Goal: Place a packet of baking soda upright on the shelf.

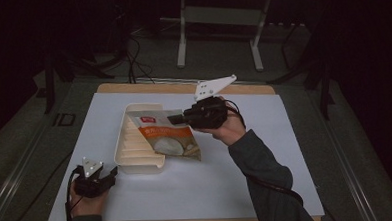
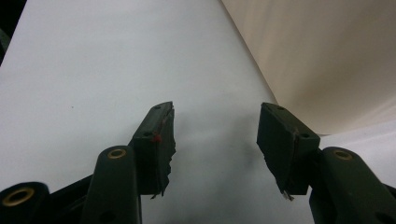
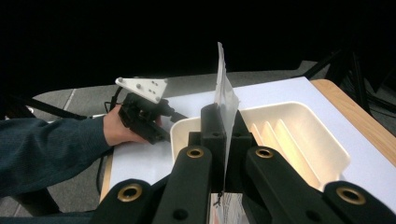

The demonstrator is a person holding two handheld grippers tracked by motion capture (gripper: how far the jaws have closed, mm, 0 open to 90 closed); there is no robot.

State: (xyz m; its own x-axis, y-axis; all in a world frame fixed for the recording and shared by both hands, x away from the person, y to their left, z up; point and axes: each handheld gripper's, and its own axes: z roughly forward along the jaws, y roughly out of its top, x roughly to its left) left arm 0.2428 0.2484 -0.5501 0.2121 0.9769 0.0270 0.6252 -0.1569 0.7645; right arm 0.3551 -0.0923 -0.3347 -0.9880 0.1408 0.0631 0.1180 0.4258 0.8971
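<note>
Nearest the camera, the left gripper (image 1: 111, 172) rests on the white surface (image 1: 197, 190) beside the ribbed tray (image 1: 136, 160), jaws released and holding nothing. Right gripper (image 1: 177, 119) jaws grasp the snack pouch (image 1: 167, 137), held tilted above the tray.

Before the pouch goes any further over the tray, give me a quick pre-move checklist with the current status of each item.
1. Right gripper shut on the pouch: ok, jaws pinch its top edge.
2. Pouch off the table: partly, its lower corner overlaps the tray's near rim; whether it touches, cannot tell.
3. Tray upright on the white sheet: ok.
4. Tray slots free: ok for those in the right gripper view; those under the pouch, cannot tell.
5. Left gripper open, holding nothing: ok.
6. Left gripper bracing the tray: not ok, it rests beside the near corner.
</note>
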